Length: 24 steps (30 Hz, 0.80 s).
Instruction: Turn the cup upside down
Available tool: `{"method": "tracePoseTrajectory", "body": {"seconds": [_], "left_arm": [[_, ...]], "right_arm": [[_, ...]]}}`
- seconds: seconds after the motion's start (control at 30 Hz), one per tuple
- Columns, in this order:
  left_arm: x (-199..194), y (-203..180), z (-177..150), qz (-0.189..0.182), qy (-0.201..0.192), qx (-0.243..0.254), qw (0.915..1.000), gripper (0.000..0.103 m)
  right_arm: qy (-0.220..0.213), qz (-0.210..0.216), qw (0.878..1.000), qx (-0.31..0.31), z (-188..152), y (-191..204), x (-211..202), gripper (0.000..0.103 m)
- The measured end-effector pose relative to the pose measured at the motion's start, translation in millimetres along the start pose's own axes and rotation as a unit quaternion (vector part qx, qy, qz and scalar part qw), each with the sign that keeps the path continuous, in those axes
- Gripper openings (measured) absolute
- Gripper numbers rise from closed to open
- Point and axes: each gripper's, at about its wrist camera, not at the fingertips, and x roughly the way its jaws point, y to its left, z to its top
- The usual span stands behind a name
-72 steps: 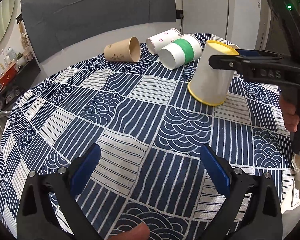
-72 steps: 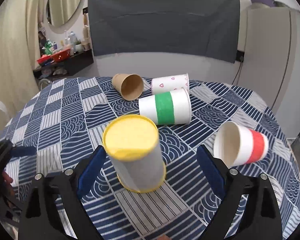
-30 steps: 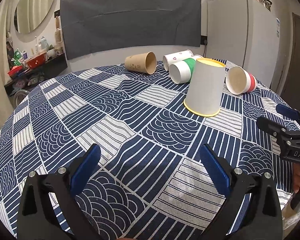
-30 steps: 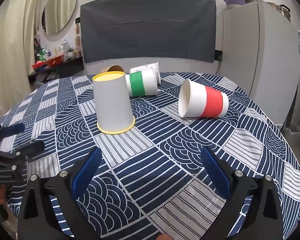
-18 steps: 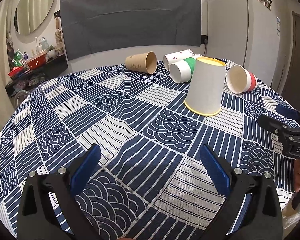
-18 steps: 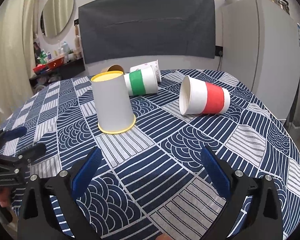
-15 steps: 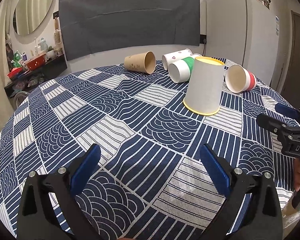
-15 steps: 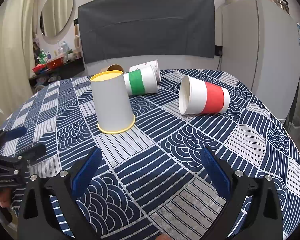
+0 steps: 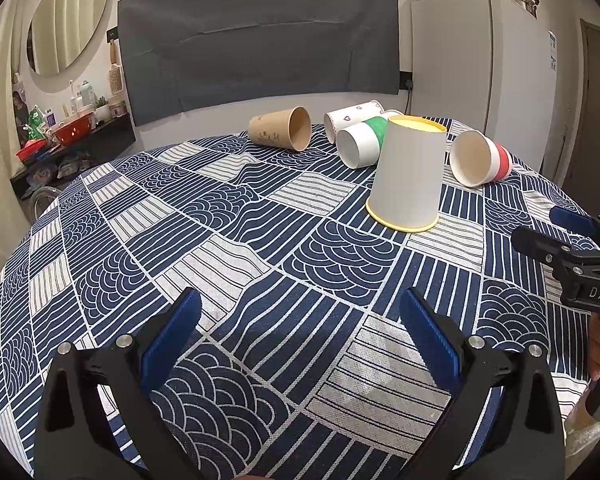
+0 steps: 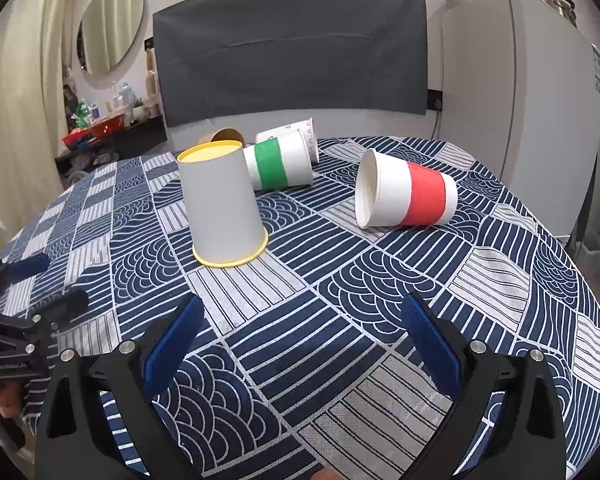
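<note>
A white paper cup with yellow rims [image 9: 410,176] [image 10: 222,206] stands upside down on the patterned tablecloth, mouth down. Nothing touches it. My left gripper [image 9: 300,332] hovers open over the near part of the table, well short of the cup. My right gripper [image 10: 300,338] is open too, low over the cloth in front of the cup; it also shows at the right edge of the left wrist view [image 9: 556,226]. The left gripper [image 10: 36,284] appears at the left edge of the right wrist view. Both hold nothing.
Lying on their sides behind the upturned cup are a red-banded cup [image 10: 406,196] [image 9: 480,158], a green-banded cup [image 10: 280,164] [image 9: 362,144], a heart-print cup [image 9: 350,118] and a brown cup [image 9: 282,134]. A round table with a blue-and-white cloth [image 9: 220,216]; a fridge [image 10: 540,92] stands at the right.
The right gripper let go of the yellow-rimmed cup and drew back toward the near table edge. The cup stays upside down. In the last half second hardly anything moves.
</note>
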Motion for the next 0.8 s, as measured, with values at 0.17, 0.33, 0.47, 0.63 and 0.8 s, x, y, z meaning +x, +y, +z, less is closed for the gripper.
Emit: {"method": "tracePoseTrajectory", "body": {"seconds": [0.17, 0.33, 0.47, 0.63, 0.8], "left_arm": [[0.0, 0.2, 0.1, -0.003, 0.0, 0.0, 1.0, 0.097], [-0.8, -1.2, -0.4, -0.001, -0.002, 0.005, 1.0, 0.097], [-0.1, -1.0, -0.2, -0.002, 0.001, 0.007, 1.0, 0.097], [0.0, -2.0, -0.1, 0.0, 0.001, 0.008, 1.0, 0.097], [-0.1, -2.3, -0.4, 0.002, -0.001, 0.01, 0.9999, 0.097]], "right_arm": [[-0.001, -0.004, 1.0, 0.002, 0.2, -0.6, -0.1, 0.095], [-0.001, -0.001, 1.0, 0.008, 0.2, -2.6, -0.4, 0.095], [0.001, 0.0, 1.0, 0.006, 0.4, -1.3, 0.2, 0.095], [0.0, 0.003, 1.0, 0.007, 0.6, -1.9, 0.1, 0.095], [0.0, 0.004, 1.0, 0.006, 0.6, -1.7, 0.0, 0.095]]}}
